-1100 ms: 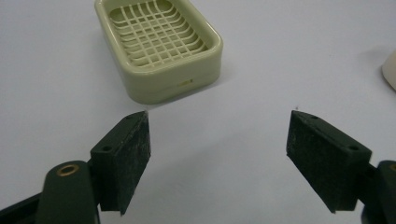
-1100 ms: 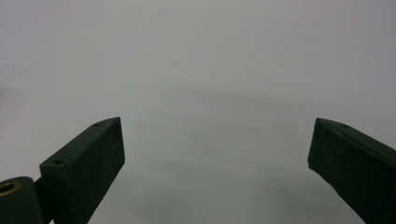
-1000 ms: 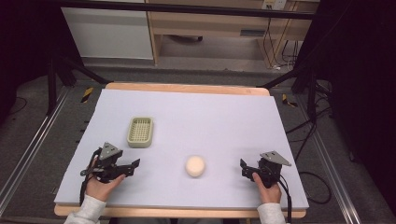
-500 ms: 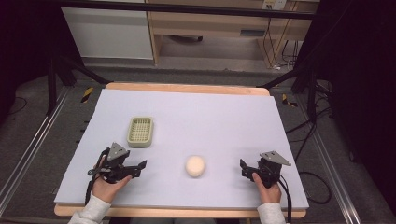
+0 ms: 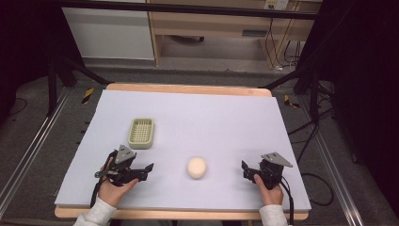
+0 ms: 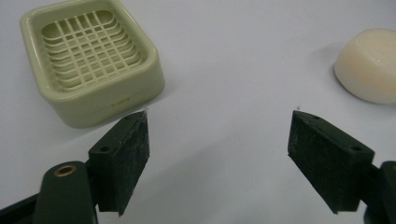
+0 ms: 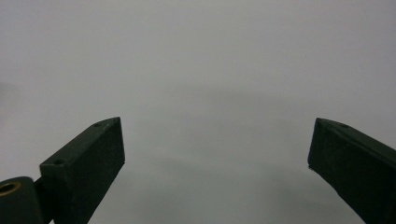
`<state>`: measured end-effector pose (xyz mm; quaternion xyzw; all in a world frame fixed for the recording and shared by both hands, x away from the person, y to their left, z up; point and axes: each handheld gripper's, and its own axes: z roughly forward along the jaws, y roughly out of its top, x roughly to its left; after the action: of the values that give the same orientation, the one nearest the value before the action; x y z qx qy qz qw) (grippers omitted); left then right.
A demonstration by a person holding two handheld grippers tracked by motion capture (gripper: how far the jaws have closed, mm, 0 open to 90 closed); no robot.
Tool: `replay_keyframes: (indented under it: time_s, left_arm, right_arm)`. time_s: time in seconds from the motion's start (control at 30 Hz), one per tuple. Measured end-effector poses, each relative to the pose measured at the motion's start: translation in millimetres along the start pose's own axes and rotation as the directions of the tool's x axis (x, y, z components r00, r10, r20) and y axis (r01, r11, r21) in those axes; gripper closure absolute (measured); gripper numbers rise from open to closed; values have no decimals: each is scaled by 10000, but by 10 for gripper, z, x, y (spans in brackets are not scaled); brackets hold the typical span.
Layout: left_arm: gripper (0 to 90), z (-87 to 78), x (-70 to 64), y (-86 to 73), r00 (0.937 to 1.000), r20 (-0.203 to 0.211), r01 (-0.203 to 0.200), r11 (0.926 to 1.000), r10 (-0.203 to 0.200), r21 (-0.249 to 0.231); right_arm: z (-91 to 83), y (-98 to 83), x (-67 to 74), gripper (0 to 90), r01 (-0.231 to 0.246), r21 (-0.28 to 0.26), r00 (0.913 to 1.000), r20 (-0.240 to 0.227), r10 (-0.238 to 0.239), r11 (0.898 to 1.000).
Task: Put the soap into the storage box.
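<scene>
High view: both grippers are sitting low at the near edge of the table (image 5: pixel 197 108), each w/ a hand wrapped around its body. Left gripper (image 5: pixel 149 167) is lying just near-side of the soap dish (image 5: pixel 141 133) and pointing right, toward the soap bar (image 5: pixel 196 167); jaws are standing wide apart, nothing between them. Left gripper view is backing this up: fingers (image 6: pixel 122 158) are spread, w/ bare table in the gap, dish (image 6: pixel 91 58) up-left and bar (image 6: pixel 371 63) up-right, so the gripper is aiming between the two, not yet lined up on either. Judging that the wide spread is there bc the bar is broad and rounded and needs a full-width approach. Bar is resting flat on the sheet approx. midway between the two grippers, apart from the dish and touching neither gripper. Dish is sitting upright, slotted tray up, empty, probably positioned as the drop target for the bar. Right gripper (image 5: pixel 245 170) is resting on the far side of the bar, pointing left toward it; right gripper view is showing its fingers (image 7: pixel 91 161) also gaping, w/ blank sheet ahead, so prob. idling while the left does the pick. No contact w/ anything yet; work is looking to be at reach stage.
</scene>
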<state>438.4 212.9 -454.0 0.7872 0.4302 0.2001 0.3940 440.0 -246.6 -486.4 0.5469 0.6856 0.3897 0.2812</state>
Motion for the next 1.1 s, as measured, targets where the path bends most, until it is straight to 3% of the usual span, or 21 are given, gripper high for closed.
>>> replay_keyframes:
  time_s: [1.1]
  left_arm:
    - [207,140,-260,189,9973,487,-550,9985,552,-47]
  right_arm:
    - [-4,-4,1,42,-25,-70,10000,29,25,10000]
